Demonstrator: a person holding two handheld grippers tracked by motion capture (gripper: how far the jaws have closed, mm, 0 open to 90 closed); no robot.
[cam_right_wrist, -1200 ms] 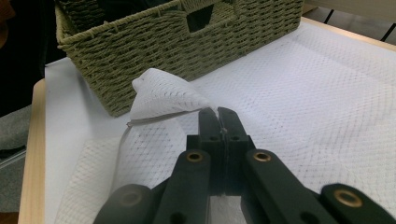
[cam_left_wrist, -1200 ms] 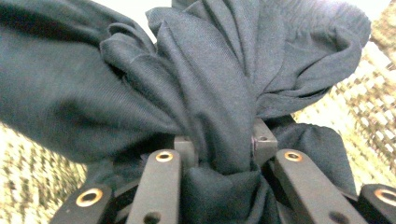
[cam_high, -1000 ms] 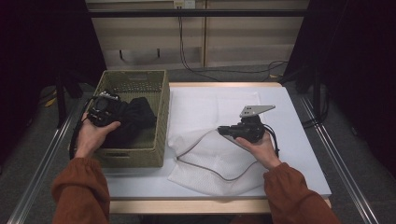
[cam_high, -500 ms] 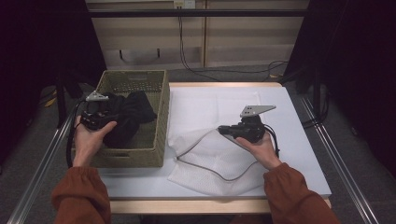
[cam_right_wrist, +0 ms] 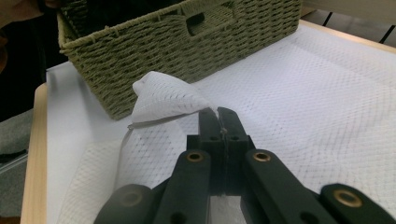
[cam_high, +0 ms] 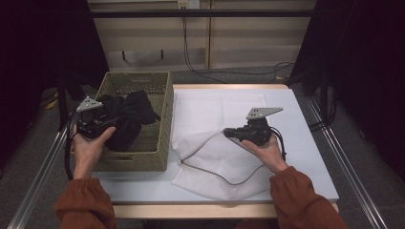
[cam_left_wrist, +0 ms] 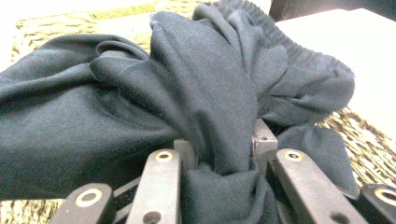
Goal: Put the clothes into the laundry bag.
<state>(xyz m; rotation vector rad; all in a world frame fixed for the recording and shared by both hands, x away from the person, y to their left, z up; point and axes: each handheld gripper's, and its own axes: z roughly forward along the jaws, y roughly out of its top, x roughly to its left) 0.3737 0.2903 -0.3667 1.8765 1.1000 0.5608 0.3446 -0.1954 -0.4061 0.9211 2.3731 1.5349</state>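
Left claw (cam_left_wrist: 219,154): I clamp a bunch of the black garment (cam_left_wrist: 187,93) (over the basket (cam_high: 157,143)).
Right claw (cam_right_wrist: 219,116): jaws together, pinching the white mesh bag (cam_right_wrist: 163,100).

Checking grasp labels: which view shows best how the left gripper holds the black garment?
The left gripper view: the black garment bunches between the left gripper jaws, clamped. The high view shows it draped over the basket from afar; the right gripper view catches just a dark patch inside the basket.
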